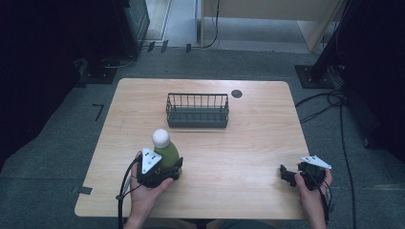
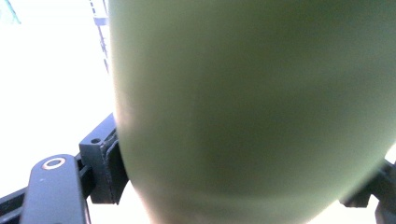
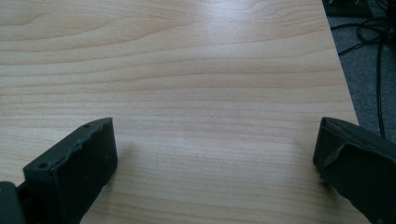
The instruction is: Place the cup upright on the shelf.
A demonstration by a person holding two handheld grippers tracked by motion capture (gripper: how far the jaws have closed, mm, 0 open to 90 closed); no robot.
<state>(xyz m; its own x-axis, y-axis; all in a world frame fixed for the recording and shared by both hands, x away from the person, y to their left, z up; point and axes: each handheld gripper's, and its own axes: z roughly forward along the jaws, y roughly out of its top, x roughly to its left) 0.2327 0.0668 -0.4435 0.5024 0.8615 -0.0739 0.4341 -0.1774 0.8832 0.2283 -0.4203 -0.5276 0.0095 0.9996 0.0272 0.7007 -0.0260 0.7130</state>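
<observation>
so: left grip on bottle, basket dead ahead

high view: left gripper clamped on lower body of the green bottle, near-left part of table. bottle upright, white cap on top, leaning slightly toward the far side. wire basket sits farther back, near table centre-line, well apart from bottle, slightly to the right of it. basket's long axis runs left-right; looks empty, can't be 100% sure. right gripper near the right front edge, holding nothing, well apart from both. left hand clearly the nearer one to basket + bottle.

left gripper view: bottle very close, blurred green wall between the two black jaws. left pad touching the bottle side; right-side jaw partly visible at lower right corner, contact looks likely.

right gripper view: jaws wide apart, bare wood table between them, nothing gripped. table edge + floor cables at upper right.

judgement: likely job is bottle into basket. key relation = basket lies fwd and a bit right of the held bottle, so move is lift, carry away from person, lower in. tall bottle vs shallow basket, tip risk on release.
</observation>
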